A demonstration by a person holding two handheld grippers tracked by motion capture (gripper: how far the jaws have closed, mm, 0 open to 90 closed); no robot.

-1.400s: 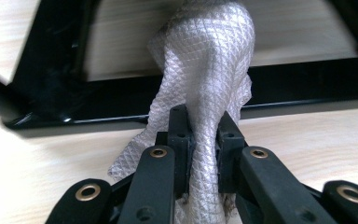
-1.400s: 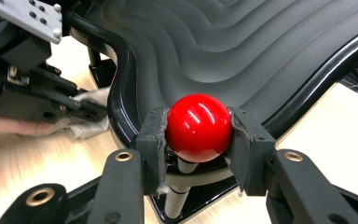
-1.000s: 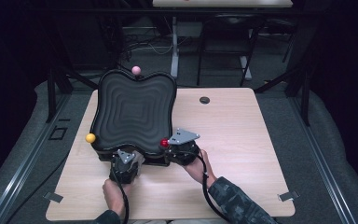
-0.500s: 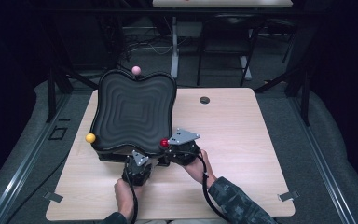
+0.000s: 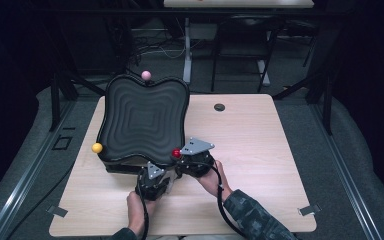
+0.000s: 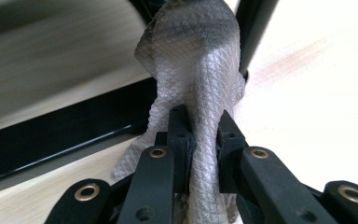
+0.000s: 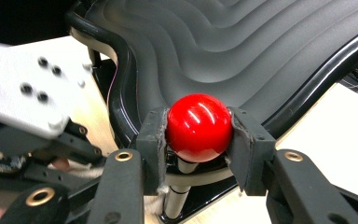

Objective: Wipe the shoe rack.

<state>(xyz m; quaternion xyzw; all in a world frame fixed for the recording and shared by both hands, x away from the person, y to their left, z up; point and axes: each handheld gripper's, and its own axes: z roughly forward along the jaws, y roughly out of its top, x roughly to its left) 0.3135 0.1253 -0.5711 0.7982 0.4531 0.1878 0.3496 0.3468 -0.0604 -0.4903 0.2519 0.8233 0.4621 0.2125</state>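
A black wavy tray stands tilted on the table, with ball knobs at its corners: pink, yellow and red. My right gripper is shut on the red ball knob at the tray's near right corner; in the high view the right gripper sits just right of that corner. My left gripper is shut on a white textured cloth that bunches up between the jaws against the tray's black base. From above, the left gripper is at the tray's front edge.
The wooden table has a small black round cap at the back. The left gripper's grey plate lies close beside the right jaws. Dark floor, table legs and cables surround the table.
My left gripper has slid right along the tray's front edge, closer to the right gripper. The right gripper and the tray have stayed put.
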